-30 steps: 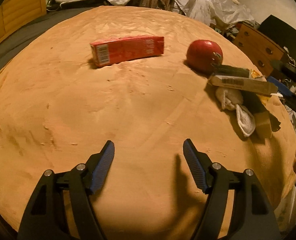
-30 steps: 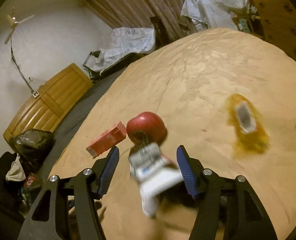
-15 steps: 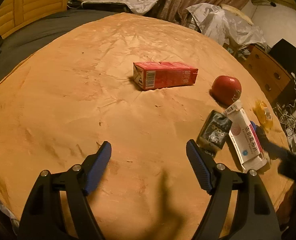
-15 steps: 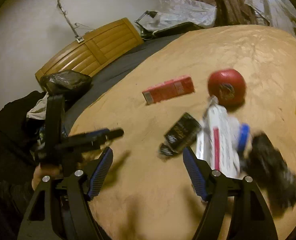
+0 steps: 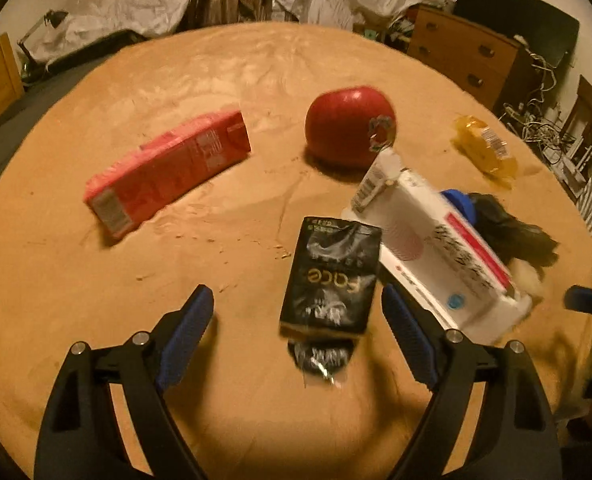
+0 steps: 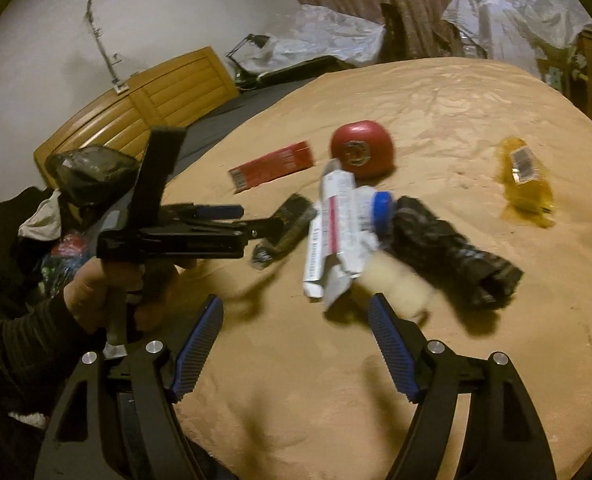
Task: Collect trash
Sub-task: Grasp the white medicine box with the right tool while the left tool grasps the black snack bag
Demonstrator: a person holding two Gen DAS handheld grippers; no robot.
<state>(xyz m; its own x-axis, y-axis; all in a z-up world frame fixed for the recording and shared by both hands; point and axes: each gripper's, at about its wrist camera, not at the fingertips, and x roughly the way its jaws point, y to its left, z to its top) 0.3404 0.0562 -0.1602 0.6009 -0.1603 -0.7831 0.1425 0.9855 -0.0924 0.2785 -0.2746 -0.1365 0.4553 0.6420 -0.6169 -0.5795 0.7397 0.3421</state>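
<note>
Both grippers [image 5: 296, 316] [image 6: 296, 344] — agape, empty

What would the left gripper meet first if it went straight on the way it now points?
Most likely the black packet: it lies directly ahead of the open left gripper, roughly centred between the fingers and nearest to them. The white carton sits just right of that line. Depth is uncertain through the fisheye.

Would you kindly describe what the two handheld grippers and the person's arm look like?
Both the left gripper and right gripper have black angular frames with triangular cutouts and silver bolts, and their jaws carry ribbed blue pads. The hand gripping the left tool is bare, below a dark ribbed sleeve. No cables are visible.
</note>
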